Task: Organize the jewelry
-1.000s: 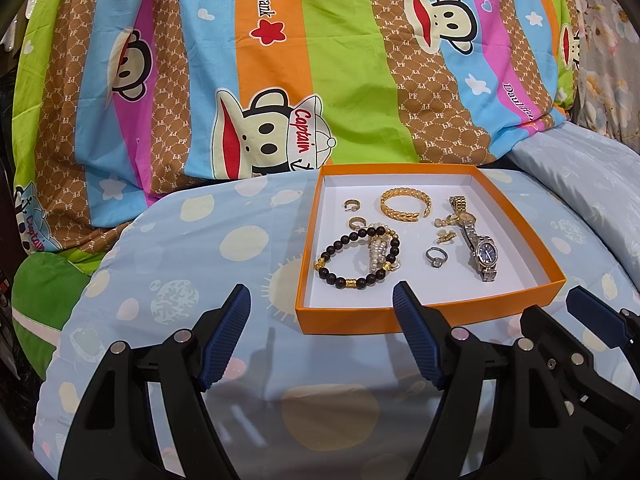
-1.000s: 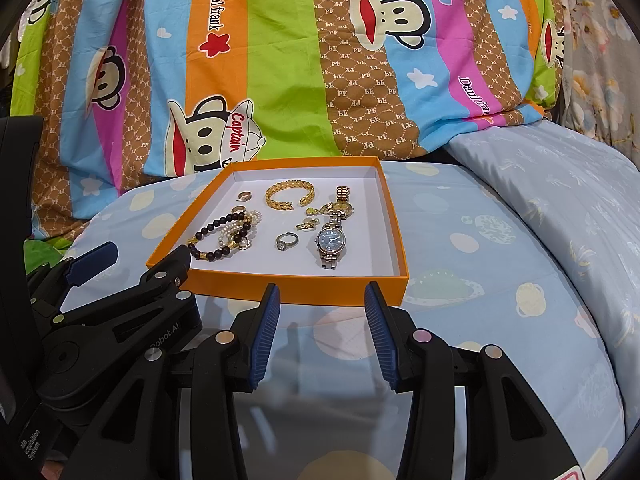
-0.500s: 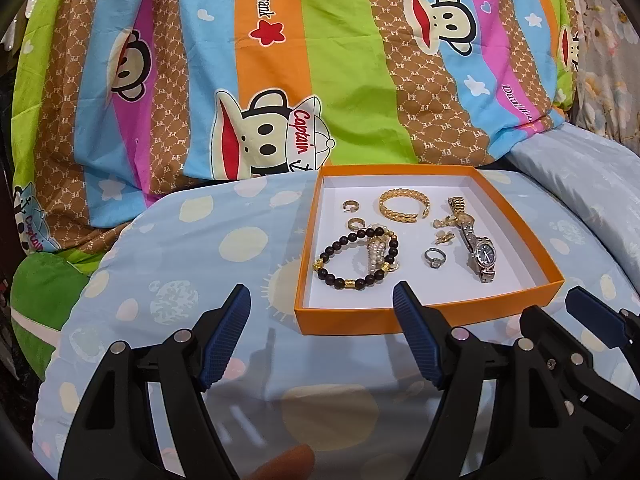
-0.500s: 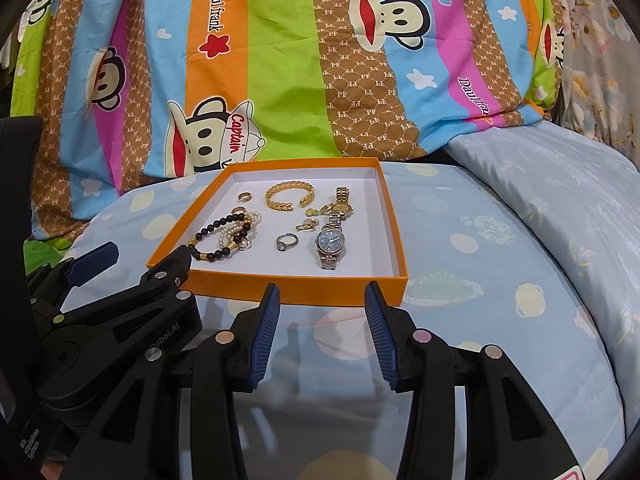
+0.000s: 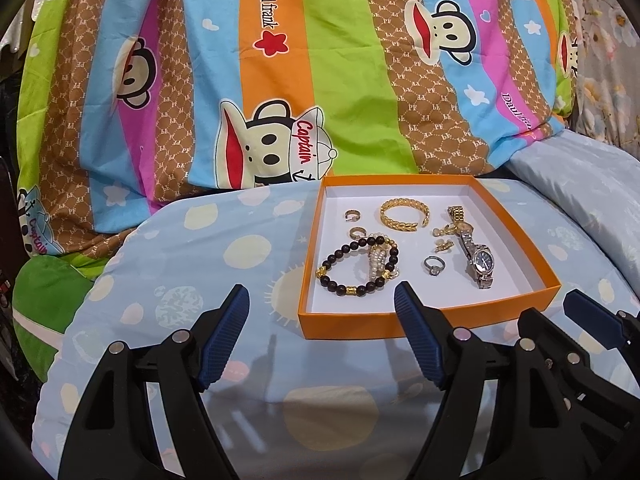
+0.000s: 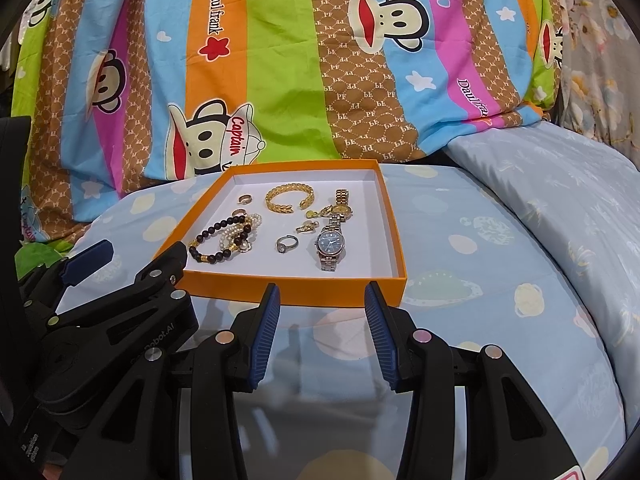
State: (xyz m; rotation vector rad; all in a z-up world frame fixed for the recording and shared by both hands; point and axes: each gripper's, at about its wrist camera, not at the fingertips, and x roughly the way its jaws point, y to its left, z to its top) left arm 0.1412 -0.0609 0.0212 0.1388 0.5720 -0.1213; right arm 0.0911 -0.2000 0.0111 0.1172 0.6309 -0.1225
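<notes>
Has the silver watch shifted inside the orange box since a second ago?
No. The silver watch lies in the same spot against the orange box near wall as before.

I'm looking at a bed covered by a pale blue sheet printed with cream planets and dots (image 5: pixel 192 264). Behind it lies a bright striped quilt with cartoon monkey faces (image 6: pixel 280 80). A grey floral fabric (image 6: pixel 596 60) fills the far right edge.

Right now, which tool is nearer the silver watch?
Right. The right tool sits just short of the box edge, directly before the silver watch; the left tool sits off toward the bead bracelet side.
</notes>
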